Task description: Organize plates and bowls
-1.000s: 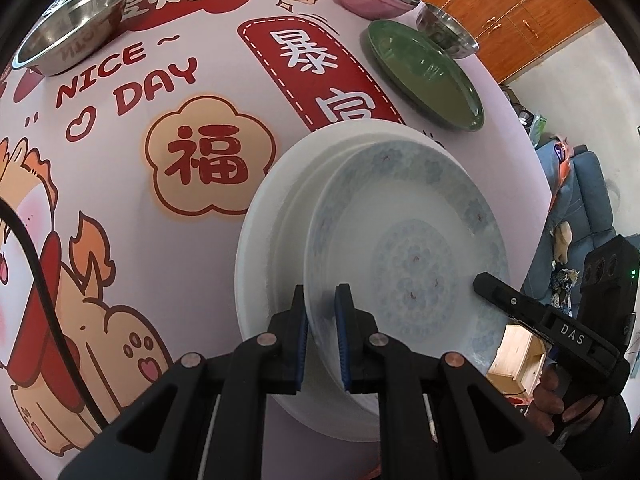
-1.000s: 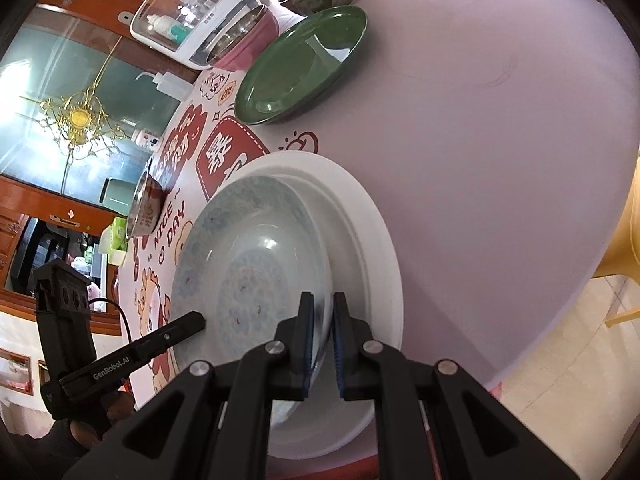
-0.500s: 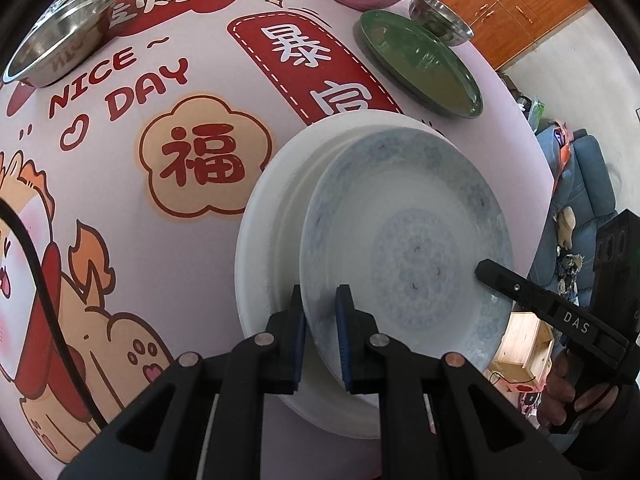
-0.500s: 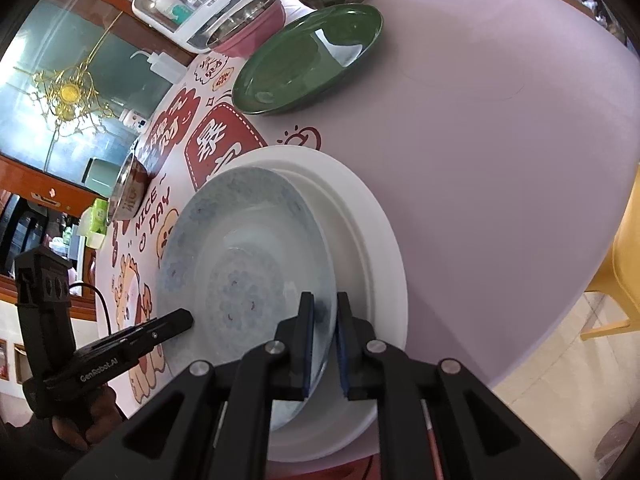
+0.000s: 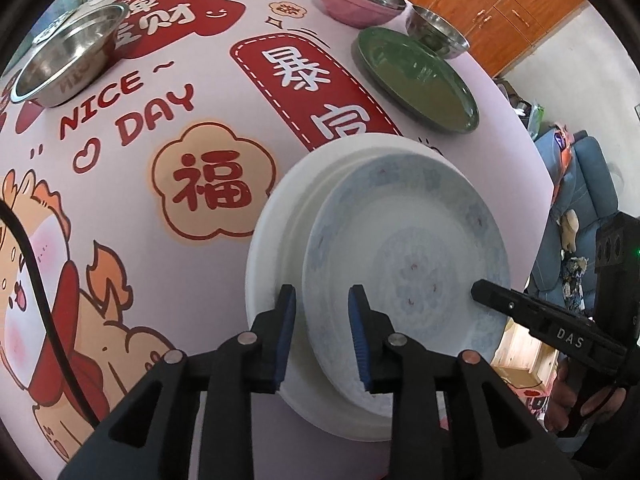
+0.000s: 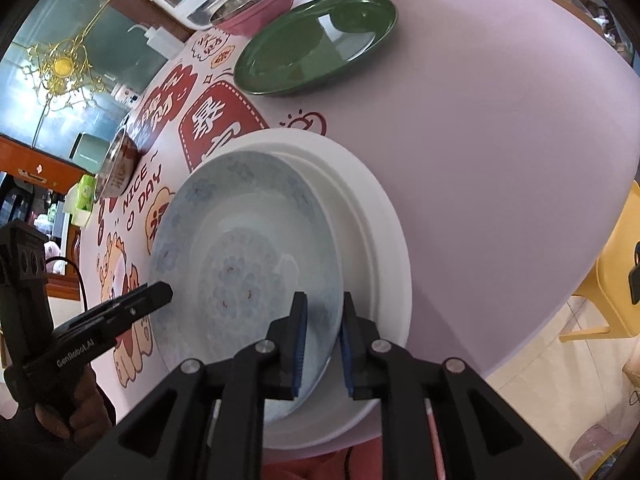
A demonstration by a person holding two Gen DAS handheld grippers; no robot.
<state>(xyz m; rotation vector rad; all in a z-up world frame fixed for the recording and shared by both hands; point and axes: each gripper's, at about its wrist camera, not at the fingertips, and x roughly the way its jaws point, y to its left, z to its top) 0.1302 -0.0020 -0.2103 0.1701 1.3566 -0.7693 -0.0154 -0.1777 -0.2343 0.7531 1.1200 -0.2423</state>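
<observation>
Wooden cabinets (image 5: pixel 516 4) with brass handles are standing at far right behind the counter (image 5: pixel 208 100). A blue sofa (image 5: pixel 580 200) is sitting beside a pale wall. A gold chandelier (image 6: pixel 60 68) is hanging at far left. A yellow chair (image 6: pixel 612 280) is standing on light floor tiles (image 6: pixel 560 380).

Both cameras sit just behind their own fingers, tilted steeply down at the desk (image 5: pixel 500 92) from close range. The left wrist view looks in from the left edge of the patterned plate (image 5: pixel 404 276), the right wrist view from its right edge. They share that plate, the white plate (image 6: pixel 380 216) beneath and the green plate (image 5: pixel 416 76) beyond.
</observation>
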